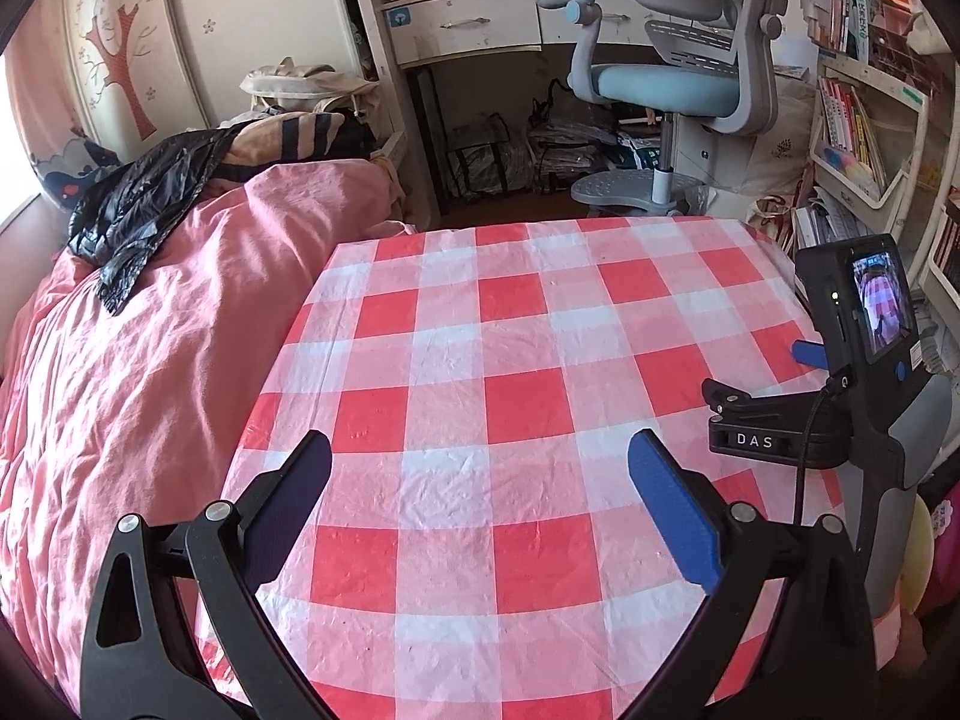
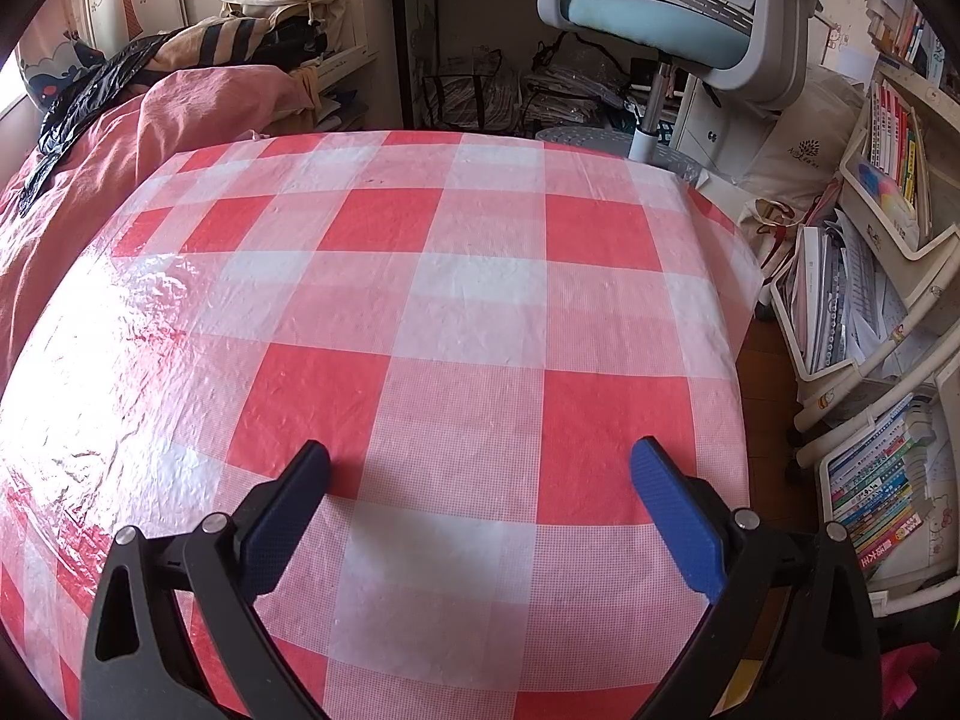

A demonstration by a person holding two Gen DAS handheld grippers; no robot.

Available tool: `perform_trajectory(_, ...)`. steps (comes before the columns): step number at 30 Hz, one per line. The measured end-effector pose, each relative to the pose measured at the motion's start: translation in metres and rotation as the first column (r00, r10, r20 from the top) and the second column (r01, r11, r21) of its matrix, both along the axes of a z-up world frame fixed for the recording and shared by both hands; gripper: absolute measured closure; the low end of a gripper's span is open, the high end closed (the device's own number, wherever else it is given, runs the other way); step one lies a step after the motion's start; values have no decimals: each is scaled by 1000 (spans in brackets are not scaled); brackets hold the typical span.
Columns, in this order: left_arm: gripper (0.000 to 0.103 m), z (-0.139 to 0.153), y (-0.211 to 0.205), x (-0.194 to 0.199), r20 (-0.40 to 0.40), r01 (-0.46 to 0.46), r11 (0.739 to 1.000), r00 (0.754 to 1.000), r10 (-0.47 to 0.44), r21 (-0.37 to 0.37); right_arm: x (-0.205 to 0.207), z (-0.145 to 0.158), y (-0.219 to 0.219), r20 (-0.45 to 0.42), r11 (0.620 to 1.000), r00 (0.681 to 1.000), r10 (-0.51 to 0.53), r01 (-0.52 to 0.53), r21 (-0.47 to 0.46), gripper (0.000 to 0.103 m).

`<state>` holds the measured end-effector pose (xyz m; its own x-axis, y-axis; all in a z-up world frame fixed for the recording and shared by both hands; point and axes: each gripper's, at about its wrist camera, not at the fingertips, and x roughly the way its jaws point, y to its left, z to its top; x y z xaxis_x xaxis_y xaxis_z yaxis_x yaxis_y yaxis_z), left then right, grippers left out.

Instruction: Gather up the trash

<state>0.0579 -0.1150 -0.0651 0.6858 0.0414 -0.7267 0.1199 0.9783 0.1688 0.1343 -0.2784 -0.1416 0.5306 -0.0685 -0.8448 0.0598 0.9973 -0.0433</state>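
Fingers of the left gripper stand spread wide with nothing between them, hanging just above a table covered by a red-and-white checked tablecloth. The right gripper is likewise released, its blue pads well apart and holding nothing, low over the same cloth, where its shadow falls between the fingertips. In the left wrist view the right gripper's body shows at the right edge of the table, with a small lit screen on its back and a black clamp marked "DAS" beside it. No loose trash can be made out on the cloth in either view — its surface is wrinkled and glossy, with a bright glare patch on the left in the right wrist view. To the left of the table lies a bed with a pink quilt, and on the quilt, well apart from both grippers, rests a crumpled black plastic bag. Beyond the far edge of the table stands a grey chair with a light blue seat, pushed up near a white desk — bags are stowed underneath it. Shelves packed with books line the right side of the room.
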Motion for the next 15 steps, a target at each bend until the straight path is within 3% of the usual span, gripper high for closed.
perform_trajectory(15, 7, -2, -16, -10, -19, 82, 996, 996, -82, 18, 0, 0, 0, 0, 1000, 1000, 0, 0, 0, 7)
